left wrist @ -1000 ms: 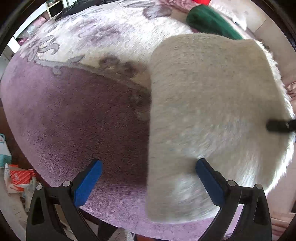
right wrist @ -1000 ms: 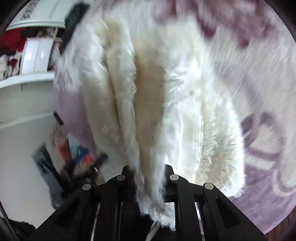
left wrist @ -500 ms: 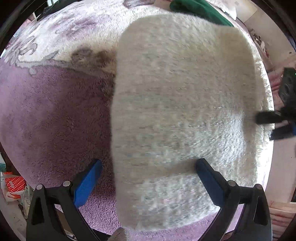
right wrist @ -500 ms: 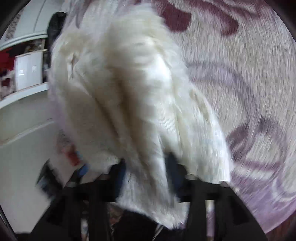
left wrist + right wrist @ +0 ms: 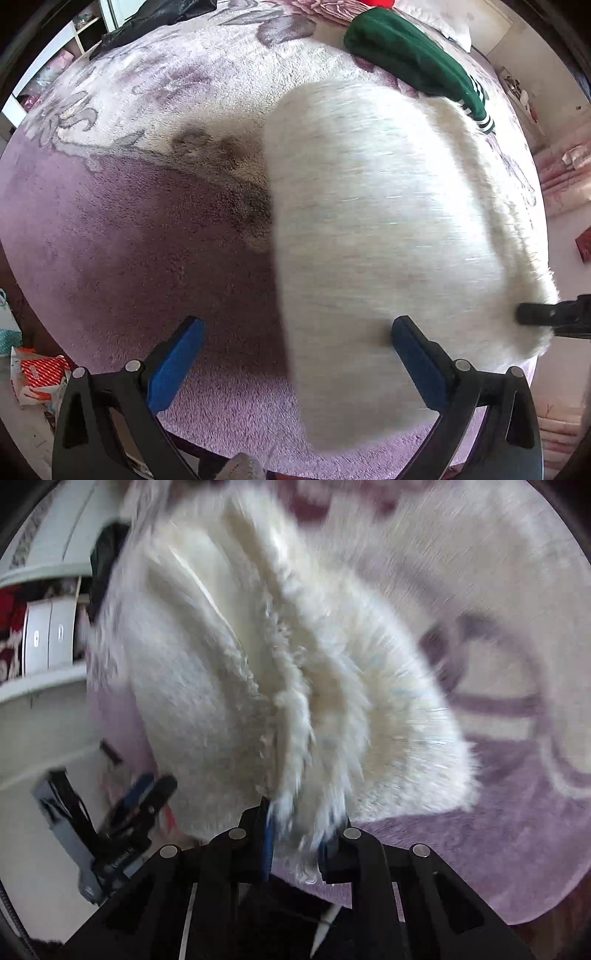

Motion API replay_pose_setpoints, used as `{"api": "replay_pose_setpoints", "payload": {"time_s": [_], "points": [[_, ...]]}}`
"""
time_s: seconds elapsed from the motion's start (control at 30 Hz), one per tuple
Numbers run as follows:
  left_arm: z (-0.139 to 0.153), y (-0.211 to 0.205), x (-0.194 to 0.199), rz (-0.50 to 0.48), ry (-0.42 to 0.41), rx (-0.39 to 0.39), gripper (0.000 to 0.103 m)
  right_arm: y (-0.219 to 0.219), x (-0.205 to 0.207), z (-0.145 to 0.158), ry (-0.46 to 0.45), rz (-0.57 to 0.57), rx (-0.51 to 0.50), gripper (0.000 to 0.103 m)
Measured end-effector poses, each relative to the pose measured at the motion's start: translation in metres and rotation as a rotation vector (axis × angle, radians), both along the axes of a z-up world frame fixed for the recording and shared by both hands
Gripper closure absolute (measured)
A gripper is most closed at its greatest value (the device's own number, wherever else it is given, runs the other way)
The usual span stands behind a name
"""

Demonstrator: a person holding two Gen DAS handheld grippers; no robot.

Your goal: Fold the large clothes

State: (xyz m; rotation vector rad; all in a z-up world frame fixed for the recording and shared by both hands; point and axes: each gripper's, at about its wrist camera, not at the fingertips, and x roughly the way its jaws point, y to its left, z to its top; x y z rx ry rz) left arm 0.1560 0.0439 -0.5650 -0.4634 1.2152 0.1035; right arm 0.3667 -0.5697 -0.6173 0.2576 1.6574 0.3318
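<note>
A fluffy white long-pile fleece garment (image 5: 388, 240) lies doubled into a thick, roughly rectangular bundle on the lilac plush blanket with a pale floral pattern (image 5: 129, 221), its near end overhanging the blanket's front edge in the left wrist view. The right gripper (image 5: 301, 836) pinches the shaggy hem of the garment (image 5: 258, 664) between its blue-padded fingers, with several layers of fleece bunched in the narrow gap and the cloth fanning away from the grip; motion blur across the fabric suggests it is being swung or dragged, though the direction cannot be told. The left gripper (image 5: 295, 341) holds nothing, its blue pads spread wide, one over bare blanket and the other in front of the bundle's near corner; whether that pad touches the fleece cannot be told. By the look of it, at least one fold is already made, since stacked layers show at the pinched edge, and what remains is likely a final fold or a squaring and setting down of the bundle. A dark green knitted garment with white-striped cuff (image 5: 413, 62) lies at the far side of the blanket, just beyond the white bundle, apparently unfolded, and a black garment (image 5: 155, 18) rests at the far left edge; both may still await folding.
</note>
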Motion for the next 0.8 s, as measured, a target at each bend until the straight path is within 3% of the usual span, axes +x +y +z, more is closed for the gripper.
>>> {"api": "replay_pose_setpoints", "payload": {"time_s": [0.07,0.13,0.23,0.33,0.4,0.47,0.57,0.6,0.7,0.8], "points": [[-0.011,0.002,0.004,0.014,0.019,-0.044,0.000,-0.008,0.006,-0.004,0.004,-0.018,-0.041,0.084],[-0.024,-0.001,0.010,0.001,0.042,-0.035,0.000,-0.010,0.006,-0.020,0.044,-0.021,-0.080,0.083],[-0.028,-0.005,0.013,-0.015,0.060,-0.006,0.000,0.004,0.009,-0.051,0.095,0.061,-0.135,0.068],[-0.015,-0.001,0.009,-0.014,0.038,0.008,0.000,-0.006,0.013,-0.038,0.121,0.100,-0.123,0.054],[-0.008,0.006,0.004,0.002,0.027,0.015,0.000,-0.018,0.009,-0.023,0.099,0.122,-0.162,0.030],[-0.004,0.012,0.006,0.027,0.018,0.016,0.000,-0.031,0.014,-0.002,0.027,0.123,-0.216,0.015],[-0.008,0.029,0.016,0.060,0.023,0.017,0.000,-0.011,0.034,0.009,-0.055,0.132,-0.166,0.011],[-0.013,0.032,0.022,0.069,0.029,0.013,0.000,-0.005,0.041,0.010,-0.090,0.147,-0.153,0.005],[-0.018,0.043,0.016,0.096,0.033,-0.014,0.000,0.018,0.058,0.001,-0.163,0.227,-0.148,0.001],[-0.028,0.043,0.030,0.087,0.043,-0.039,0.000,0.042,0.086,-0.007,-0.188,0.334,-0.210,0.000]]}}
